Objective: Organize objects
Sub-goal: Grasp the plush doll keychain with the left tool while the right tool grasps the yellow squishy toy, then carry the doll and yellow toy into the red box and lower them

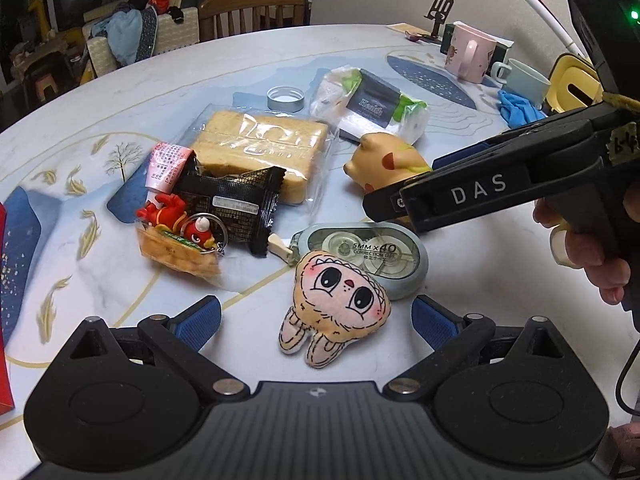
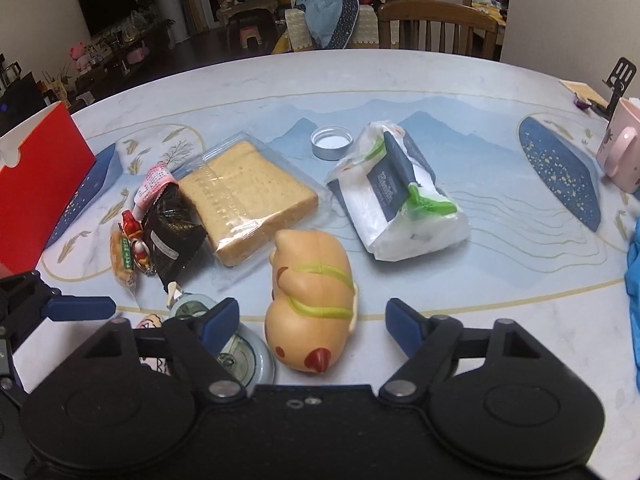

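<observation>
Bread slices (image 2: pixel 248 204) are sealed inside a clear bag. Tissues (image 2: pixel 400 196) are wrapped in plastic. Both grippers, left gripper (image 1: pixel 316 320) and right gripper (image 2: pixel 312 320), are held spread, nothing pinched.

Bare bench (image 2: pixel 460 280) lies open right of the pig toy (image 2: pixel 312 300); left of it the correction tape (image 2: pixel 240 356), snack packets (image 2: pixel 168 236) and bread (image 2: pixel 244 204) crowd together.

L gripper (image 1: pixel 316 320) open over plush (image 1: pixel 340 312); R gripper (image 1: pixel 384 204) above correction tape (image 1: pixel 368 256).
</observation>
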Tool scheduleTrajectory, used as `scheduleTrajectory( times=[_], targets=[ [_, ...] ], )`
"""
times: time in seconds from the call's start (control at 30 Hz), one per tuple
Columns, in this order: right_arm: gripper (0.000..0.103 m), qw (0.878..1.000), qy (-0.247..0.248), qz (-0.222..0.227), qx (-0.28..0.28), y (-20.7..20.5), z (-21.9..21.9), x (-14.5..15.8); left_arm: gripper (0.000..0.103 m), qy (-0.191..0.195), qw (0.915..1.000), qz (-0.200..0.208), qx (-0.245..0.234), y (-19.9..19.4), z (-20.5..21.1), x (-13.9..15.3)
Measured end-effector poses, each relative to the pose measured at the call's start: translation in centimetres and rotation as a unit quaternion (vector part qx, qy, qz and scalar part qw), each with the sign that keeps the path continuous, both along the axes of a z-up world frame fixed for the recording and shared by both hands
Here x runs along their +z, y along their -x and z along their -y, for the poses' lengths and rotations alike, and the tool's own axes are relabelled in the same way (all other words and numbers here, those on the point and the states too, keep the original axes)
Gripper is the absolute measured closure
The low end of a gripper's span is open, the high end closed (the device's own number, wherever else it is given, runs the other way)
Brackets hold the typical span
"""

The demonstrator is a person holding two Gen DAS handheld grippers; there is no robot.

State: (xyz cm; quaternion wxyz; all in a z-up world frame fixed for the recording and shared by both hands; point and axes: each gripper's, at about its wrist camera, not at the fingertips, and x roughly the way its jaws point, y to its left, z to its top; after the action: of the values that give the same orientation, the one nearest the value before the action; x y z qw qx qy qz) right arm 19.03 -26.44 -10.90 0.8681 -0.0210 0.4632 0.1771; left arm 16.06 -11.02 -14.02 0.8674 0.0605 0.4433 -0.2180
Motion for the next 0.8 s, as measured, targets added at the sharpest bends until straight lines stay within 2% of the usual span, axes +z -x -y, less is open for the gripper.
scheduleTrajectory(
  times=[0.17,0.3,0.37,0.47,0.8],
  targets=[
    [0.04,1.0,-0.008,-0.007,0.002,-0.2,-0.1,0.0,0.004,0.003,1.0,0.004,-0.006,0.1,0.1,0.0],
    [0.048,1.0,-0.006,-0.007,0.003,-0.2,-0.2,0.0,0.026,0.003,0.9999,-0.005,-0.016,0.1,0.5,0.0],
    [0.055,1.0,-0.005,-0.009,0.002,-0.2,-0.2,0.0,0.035,0.0,0.9998,-0.002,-0.019,0.2,0.6,0.1],
    [0.057,1.0,-0.006,-0.009,-0.004,-0.2,-0.2,0.1,0.05,0.004,0.9998,-0.005,-0.018,0.1,0.5,0.3],
    [0.059,1.0,-0.022,-0.008,-0.016,1.6,0.0,2.1,0.051,0.012,0.9999,-0.007,0.005,0.5,-0.4,1.7]
  ],
)
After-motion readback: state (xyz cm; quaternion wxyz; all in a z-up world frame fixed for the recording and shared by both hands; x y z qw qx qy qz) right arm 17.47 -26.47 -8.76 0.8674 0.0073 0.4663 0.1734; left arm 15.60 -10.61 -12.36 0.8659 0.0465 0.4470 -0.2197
